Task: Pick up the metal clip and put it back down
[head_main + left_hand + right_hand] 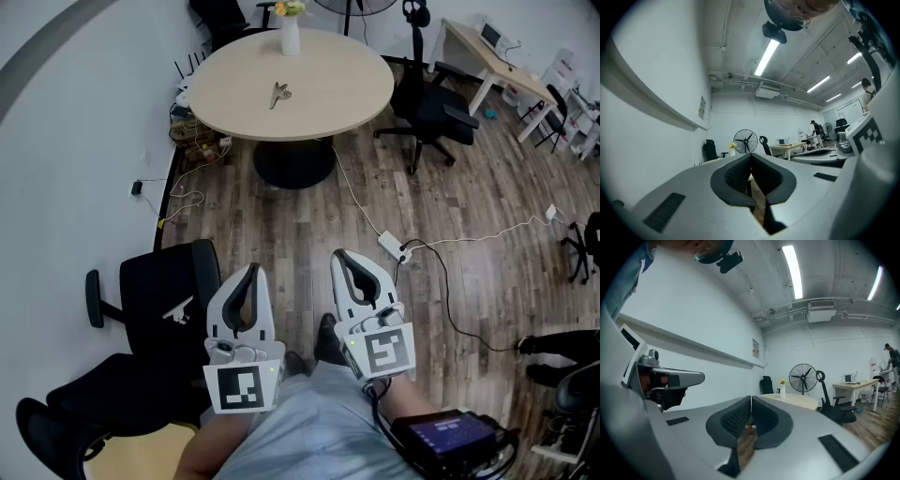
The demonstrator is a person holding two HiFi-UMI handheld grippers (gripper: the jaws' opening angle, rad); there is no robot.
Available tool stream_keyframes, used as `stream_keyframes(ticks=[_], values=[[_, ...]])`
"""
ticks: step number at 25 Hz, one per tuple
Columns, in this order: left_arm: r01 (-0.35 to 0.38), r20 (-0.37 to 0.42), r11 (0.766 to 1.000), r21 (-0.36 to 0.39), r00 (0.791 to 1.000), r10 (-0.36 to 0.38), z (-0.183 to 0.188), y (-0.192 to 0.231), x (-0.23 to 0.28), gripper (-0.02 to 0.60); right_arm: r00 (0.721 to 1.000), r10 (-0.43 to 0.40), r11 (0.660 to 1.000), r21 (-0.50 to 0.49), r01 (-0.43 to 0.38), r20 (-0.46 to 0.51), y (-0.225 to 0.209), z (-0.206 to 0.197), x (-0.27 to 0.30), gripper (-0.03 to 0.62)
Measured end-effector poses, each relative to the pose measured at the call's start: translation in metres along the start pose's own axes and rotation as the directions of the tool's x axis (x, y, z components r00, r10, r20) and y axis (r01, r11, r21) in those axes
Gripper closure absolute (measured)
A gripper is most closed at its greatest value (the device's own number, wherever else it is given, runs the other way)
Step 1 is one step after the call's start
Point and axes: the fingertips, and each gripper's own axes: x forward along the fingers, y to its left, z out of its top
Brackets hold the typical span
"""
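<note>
The metal clip (279, 94) lies on the round beige table (347, 89) at the far end of the room in the head view, well away from both grippers. My left gripper (251, 269) and right gripper (338, 256) are held close to the person's body over the wooden floor, side by side. Both are shut, their tips meeting with nothing between them. The left gripper (751, 154) points level across the room, and the right gripper (751, 398) faces the round table (801, 401). I cannot make out the clip in either gripper view.
A white vase with flowers (291, 30) stands at the table's far edge. A black office chair (141, 337) is at my left, another (433, 112) right of the table. A white cable and power strip (392, 246) cross the floor. A desk (487, 56) stands far right.
</note>
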Motion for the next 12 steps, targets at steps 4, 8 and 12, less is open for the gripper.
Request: stream_keyframes(ticks=[4, 8, 12], values=[[0.001, -0.01, 1.0, -0.004, 1.0, -0.001, -0.007, -0.003, 0.015, 0.562, 1.0, 0.0, 1.0, 0.003, 0.0, -0.01, -0.012, -0.008, 0.009, 0.546], [0.007, -0.033, 1.0, -0.008, 0.999, -0.008, -0.016, -0.007, 0.04, 0.563, 1.0, 0.005, 0.999, 0.041, -0.005, 0.001, -0.032, -0.013, 0.022, 0.545], [0.017, -0.055, 1.0, 0.0, 0.998, -0.017, -0.022, -0.018, 0.074, 0.563, 1.0, -0.018, 0.998, 0.063, 0.019, -0.015, -0.066, -0.021, 0.039, 0.545]])
